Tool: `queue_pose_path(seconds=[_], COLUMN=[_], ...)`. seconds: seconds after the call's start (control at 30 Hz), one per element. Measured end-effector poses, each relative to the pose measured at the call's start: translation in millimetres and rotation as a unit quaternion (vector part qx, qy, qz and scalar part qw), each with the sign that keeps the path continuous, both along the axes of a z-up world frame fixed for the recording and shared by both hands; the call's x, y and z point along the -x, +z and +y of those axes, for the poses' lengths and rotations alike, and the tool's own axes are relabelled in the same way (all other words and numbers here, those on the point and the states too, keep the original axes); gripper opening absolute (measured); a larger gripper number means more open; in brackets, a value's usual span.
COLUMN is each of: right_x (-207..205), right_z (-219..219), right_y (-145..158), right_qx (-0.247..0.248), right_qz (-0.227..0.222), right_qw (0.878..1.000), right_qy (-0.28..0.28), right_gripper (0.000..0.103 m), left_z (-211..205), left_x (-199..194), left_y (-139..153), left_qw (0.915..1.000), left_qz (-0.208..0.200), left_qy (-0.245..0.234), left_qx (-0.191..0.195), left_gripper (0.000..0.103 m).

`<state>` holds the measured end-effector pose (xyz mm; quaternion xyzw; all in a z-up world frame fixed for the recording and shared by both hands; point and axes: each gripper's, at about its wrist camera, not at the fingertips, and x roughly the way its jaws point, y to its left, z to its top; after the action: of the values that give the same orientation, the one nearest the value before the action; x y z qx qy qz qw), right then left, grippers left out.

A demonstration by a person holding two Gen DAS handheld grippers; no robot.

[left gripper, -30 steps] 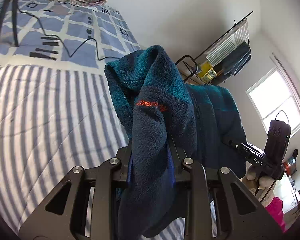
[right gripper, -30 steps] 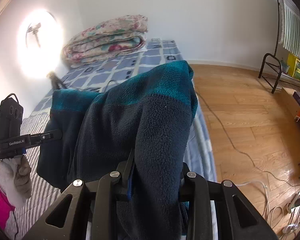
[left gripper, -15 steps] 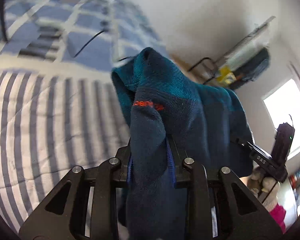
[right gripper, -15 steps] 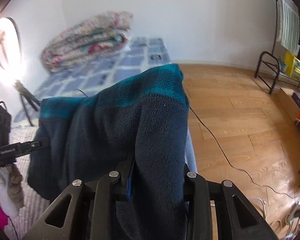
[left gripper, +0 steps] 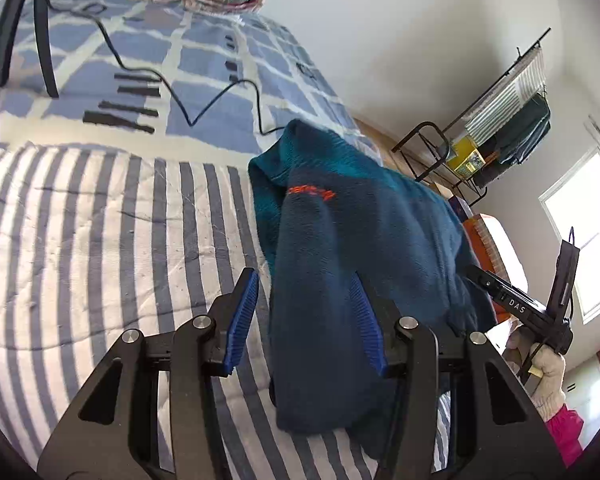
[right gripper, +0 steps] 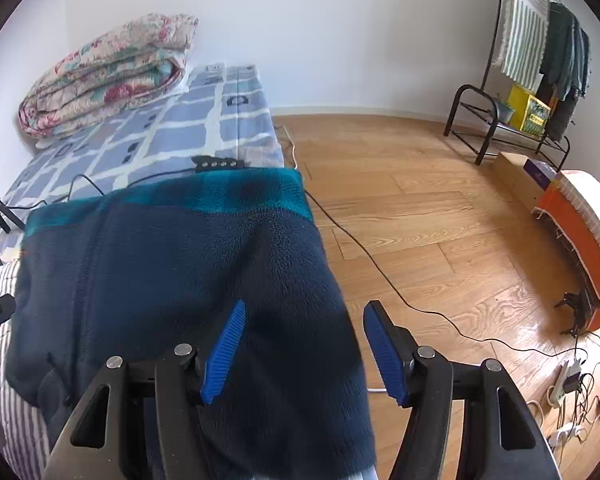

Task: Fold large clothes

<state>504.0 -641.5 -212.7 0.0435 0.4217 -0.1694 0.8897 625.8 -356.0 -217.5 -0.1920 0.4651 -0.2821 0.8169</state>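
A dark navy fleece garment (left gripper: 364, 248) with a teal band and a small orange logo lies on the striped bedcover (left gripper: 100, 240). My left gripper (left gripper: 306, 320) is open, its blue pads either side of the near fleece edge. In the right wrist view the same fleece (right gripper: 172, 272) lies spread at the bed's right edge. My right gripper (right gripper: 304, 350) is open over its near corner, with the left pad (right gripper: 224, 352) over the cloth. The other gripper shows in the left wrist view at the right (left gripper: 520, 308).
A folded floral quilt (right gripper: 108, 72) sits at the bed's head on a blue checked sheet (right gripper: 204, 120). A black cable (left gripper: 204, 96) and tripod legs (left gripper: 20, 40) lie on the bed. Wooden floor (right gripper: 440, 220), a clothes rack (right gripper: 540, 60) and floor cables (right gripper: 572, 380) are to the right.
Both grippers have opened and let go of the fleece. The fleece has dropped from a held-up bunch to lie on the bed.
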Motion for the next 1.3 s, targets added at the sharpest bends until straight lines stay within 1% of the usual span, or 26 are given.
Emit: queue_pose_path(seconds=[0.03, 0.13, 0.23, 0.37, 0.47, 0.53, 0.57, 0.63, 0.7, 0.83, 0.97, 1.07, 1.17, 1.3], right_x=[0, 18, 42, 79, 113, 134, 149, 177, 210, 272, 330, 365, 401, 437], right_z=[1, 10, 24, 51, 75, 91, 100, 116, 132, 165, 191, 206, 222, 239], right_y=[3, 17, 39, 78, 115, 137, 152, 178, 201, 237, 257, 263, 259, 244], right_qx=[0.001, 0.011, 0.013, 0.015, 0.012, 0.016, 0.017, 0.011, 0.007, 0.023, 0.031, 0.029, 0.030, 0.030], right_qz=[-0.002, -0.011, -0.029, -0.056, -0.080, -0.087, -0.095, -0.113, -0.130, -0.150, -0.163, -0.170, -0.172, -0.172], right_qw=[1.000, 1.000, 0.999, 0.998, 0.996, 0.995, 0.994, 0.992, 0.989, 0.984, 0.982, 0.980, 0.980, 0.980], right_qy=[0.000, 0.001, 0.005, 0.018, 0.037, 0.045, 0.050, 0.061, 0.070, 0.090, 0.095, 0.096, 0.099, 0.092], right_gripper=[0.063, 0.063, 0.062, 0.060, 0.060, 0.059, 0.059, 0.059, 0.059, 0.059, 0.059, 0.059, 0.059, 0.061], left_z=[3, 9, 17, 30, 41, 52, 55, 65, 75, 96, 118, 132, 141, 149], left_x=[5, 30, 55, 105, 149, 182, 194, 232, 264, 333, 390, 429, 463, 500], left_y=[7, 31, 58, 106, 148, 178, 189, 219, 241, 281, 303, 312, 313, 308], left_qw=[1.0000, 0.9992, 0.9982, 0.9948, 0.9902, 0.9877, 0.9867, 0.9819, 0.9785, 0.9717, 0.9669, 0.9643, 0.9622, 0.9590], left_qz=[-0.009, -0.037, -0.058, -0.095, -0.128, -0.144, -0.151, -0.176, -0.192, -0.223, -0.244, -0.253, -0.260, -0.269], left_qy=[-0.001, -0.004, -0.003, -0.008, -0.010, -0.012, -0.013, -0.013, -0.013, -0.014, -0.013, -0.013, -0.014, -0.012], left_qx=[-0.002, -0.013, -0.015, -0.036, -0.055, -0.059, -0.060, -0.069, -0.074, -0.075, -0.074, -0.077, -0.081, -0.088], left_gripper=[0.051, 0.051, 0.051, 0.050, 0.050, 0.050, 0.050, 0.050, 0.050, 0.050, 0.050, 0.050, 0.050, 0.050])
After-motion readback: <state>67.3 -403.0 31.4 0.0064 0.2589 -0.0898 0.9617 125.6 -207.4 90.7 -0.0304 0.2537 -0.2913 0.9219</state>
